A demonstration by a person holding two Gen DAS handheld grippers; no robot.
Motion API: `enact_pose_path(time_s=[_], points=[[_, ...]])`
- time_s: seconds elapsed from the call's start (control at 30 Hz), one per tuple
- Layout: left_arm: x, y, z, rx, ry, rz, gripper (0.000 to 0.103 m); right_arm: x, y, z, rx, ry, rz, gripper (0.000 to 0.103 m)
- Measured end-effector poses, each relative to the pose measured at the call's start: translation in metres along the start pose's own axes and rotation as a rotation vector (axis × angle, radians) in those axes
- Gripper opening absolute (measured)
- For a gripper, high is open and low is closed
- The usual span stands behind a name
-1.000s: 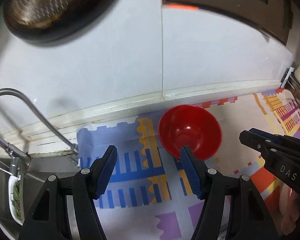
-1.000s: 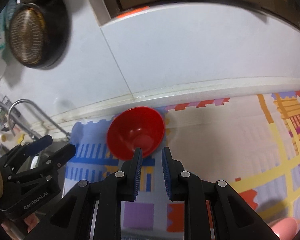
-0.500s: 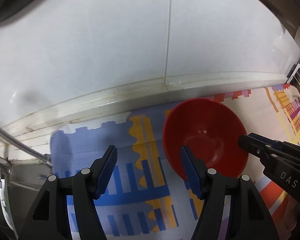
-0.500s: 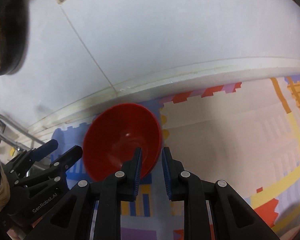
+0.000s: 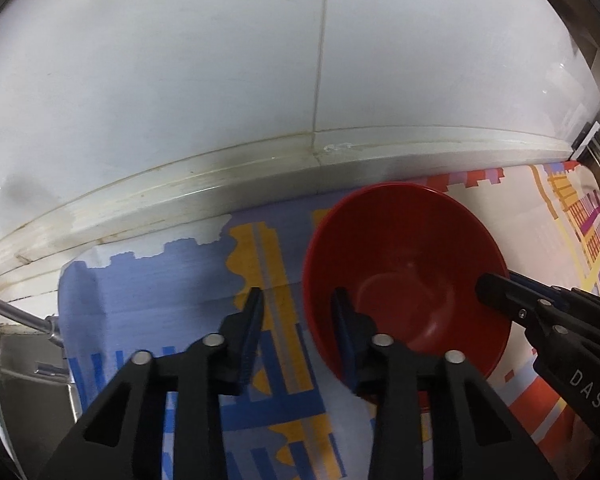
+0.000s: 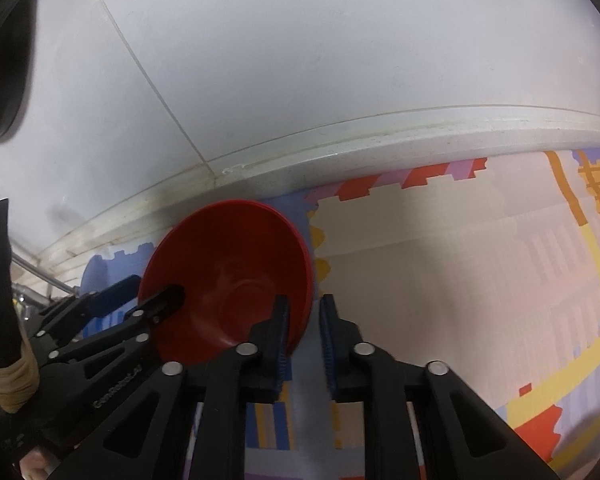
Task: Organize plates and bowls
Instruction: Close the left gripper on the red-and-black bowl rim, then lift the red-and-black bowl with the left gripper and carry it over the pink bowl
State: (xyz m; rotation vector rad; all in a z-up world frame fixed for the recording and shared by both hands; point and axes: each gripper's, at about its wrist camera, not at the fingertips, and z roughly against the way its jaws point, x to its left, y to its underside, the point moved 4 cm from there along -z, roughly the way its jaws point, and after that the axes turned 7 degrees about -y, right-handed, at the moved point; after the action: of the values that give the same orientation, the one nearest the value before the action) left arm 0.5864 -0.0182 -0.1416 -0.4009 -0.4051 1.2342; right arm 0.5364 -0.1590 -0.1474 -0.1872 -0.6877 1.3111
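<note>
Left wrist view: the red bowl [image 5: 404, 276] sits on the patterned mat [image 5: 148, 280] near the counter's back edge by the white tiled wall [image 5: 220, 80]. Left gripper [image 5: 298, 320] straddles the bowl's rim, fingers parted — no grip. Right gripper [image 6: 303, 330] — narrow gap, rim between its fingers; contact unclear.

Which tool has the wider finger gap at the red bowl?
The left tool: its fingers straddle the rim of the red bowl wide apart; the right tool pinches it closely.

A home kitchen: tiled wall [image 5: 220, 80], faucet [image 5: 16, 312], patterned counter mat [image 6: 480, 280].
</note>
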Motion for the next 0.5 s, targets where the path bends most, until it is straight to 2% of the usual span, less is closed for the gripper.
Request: enact_pose_path(time_s=[0.1,0.23,0.5], points=[[-0.005,-0.001,0.0,0.004,0.013,-0.005,0.015,-0.001,-0.001,0.0,-0.001,-0.011,-0.013,0.013],[-0.01,-0.001,0.003,-0.005,-0.018,-0.016,0.014,-0.002,-0.002,0.002,-0.001,-0.015,-0.033,0.012],[-0.012,0.004,0.029,-0.031,0.002,0.01,0.014,-0.005,0.0,0.015,-0.015,-0.016,-0.058,0.011]])
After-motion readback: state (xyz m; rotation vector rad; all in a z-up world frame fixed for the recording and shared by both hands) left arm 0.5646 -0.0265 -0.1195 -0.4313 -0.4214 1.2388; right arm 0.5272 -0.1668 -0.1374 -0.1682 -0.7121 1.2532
